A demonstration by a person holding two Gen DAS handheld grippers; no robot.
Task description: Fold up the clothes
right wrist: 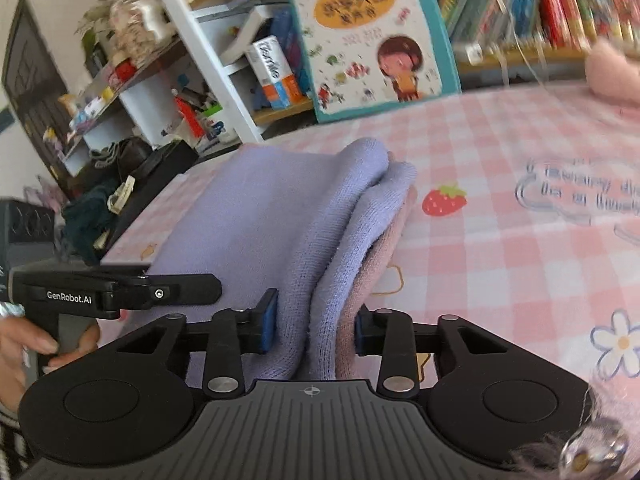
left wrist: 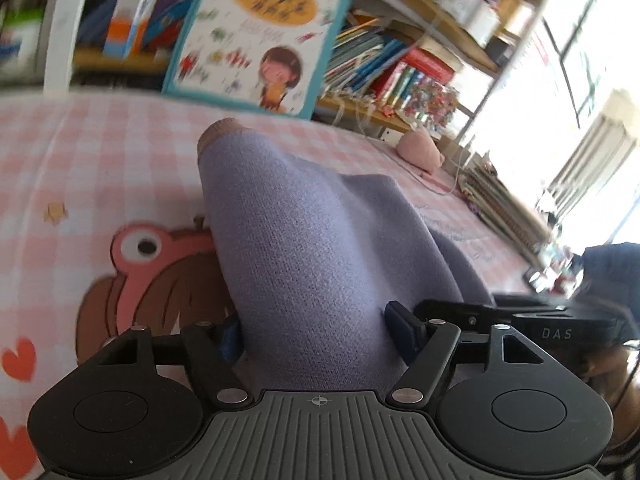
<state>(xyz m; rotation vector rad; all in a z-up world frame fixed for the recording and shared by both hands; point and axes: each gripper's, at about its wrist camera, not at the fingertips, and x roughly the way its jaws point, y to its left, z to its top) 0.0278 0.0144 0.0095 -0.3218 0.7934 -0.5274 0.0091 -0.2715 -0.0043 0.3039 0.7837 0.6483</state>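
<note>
A lavender knit garment [left wrist: 296, 240] with a brown cuff [left wrist: 218, 130] rises in a bunched fold from the pink checked tablecloth [left wrist: 100, 160]. My left gripper [left wrist: 316, 334] is shut on it, and the fabric fills the wide gap between its blue pads [left wrist: 402, 330]. In the right wrist view the same garment [right wrist: 280, 208] lies in stacked folds with a pink layer [right wrist: 386, 248] underneath. My right gripper [right wrist: 316, 326] is shut on those folded layers. The left gripper's body [right wrist: 120, 292], held in a hand [right wrist: 36, 344], shows beside it.
A large picture book [left wrist: 260, 36] leans on the bookshelves [left wrist: 400, 72] behind the table. A pink plush [left wrist: 420, 152] and a stack of notebooks [left wrist: 504, 208] sit at the far right. Dark clothes [right wrist: 96, 208] lie off the table's left edge.
</note>
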